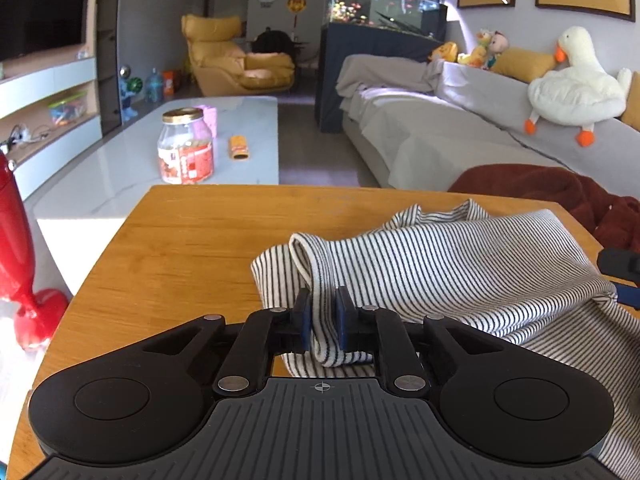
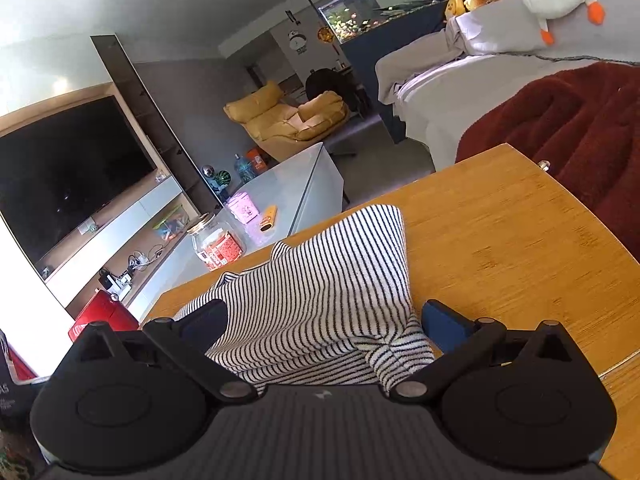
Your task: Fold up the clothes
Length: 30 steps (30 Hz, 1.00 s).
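You are pinching a fold of the black-and-white striped knit garment (image 1: pixel 420 252) in your left hand-held gripper (image 1: pixel 323 308); your right hand-held gripper (image 2: pixel 326 320) is gaping around the rumpled, still-unfolded cloth.

Striped garment (image 1: pixel 440 264): white knit fabric with thin dark horizontal stripes, a single piece. State: crumpled, partly bunched, not laid flat. Pose: one hemmed edge stands up as a folded loop at the near left; the body slopes away toward 2 o'clock in the left wrist view. Location: on the wooden table (image 1: pixel 180 240), near edge, lying from centre toward 3 o'clock; far corner reaches toward 12 o'clock in the right wrist view.
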### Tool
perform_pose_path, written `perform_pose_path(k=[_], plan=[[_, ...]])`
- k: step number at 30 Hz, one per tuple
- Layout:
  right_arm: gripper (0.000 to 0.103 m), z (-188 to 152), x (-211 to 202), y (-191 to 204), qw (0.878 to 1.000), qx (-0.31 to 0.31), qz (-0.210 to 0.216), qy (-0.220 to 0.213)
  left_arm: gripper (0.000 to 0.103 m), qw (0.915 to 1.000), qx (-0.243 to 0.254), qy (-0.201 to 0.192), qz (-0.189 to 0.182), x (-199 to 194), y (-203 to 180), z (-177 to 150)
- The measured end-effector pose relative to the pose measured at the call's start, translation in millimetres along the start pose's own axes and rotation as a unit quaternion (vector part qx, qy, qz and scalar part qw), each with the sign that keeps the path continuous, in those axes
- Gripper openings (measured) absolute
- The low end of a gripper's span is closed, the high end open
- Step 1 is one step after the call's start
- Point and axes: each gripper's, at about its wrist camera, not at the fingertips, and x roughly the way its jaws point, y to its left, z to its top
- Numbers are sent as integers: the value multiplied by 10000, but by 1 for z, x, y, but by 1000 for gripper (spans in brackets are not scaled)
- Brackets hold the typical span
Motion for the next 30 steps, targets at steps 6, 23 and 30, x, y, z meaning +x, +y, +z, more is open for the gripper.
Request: perform_pose_path(k=[6,23,30], plan=[[103,-1,8,2,9995,-62,-11,295,32,9993,-326,-126,136,-23,8,12],[103,1,26,35,9822,-1452,-368,1130,76,9901,-1006,-405,-888,4,-24,-10],[103,33,-2,54,9753,-2153,-274,401,83,9904,-973,-371,-906,5,-28,-10]])
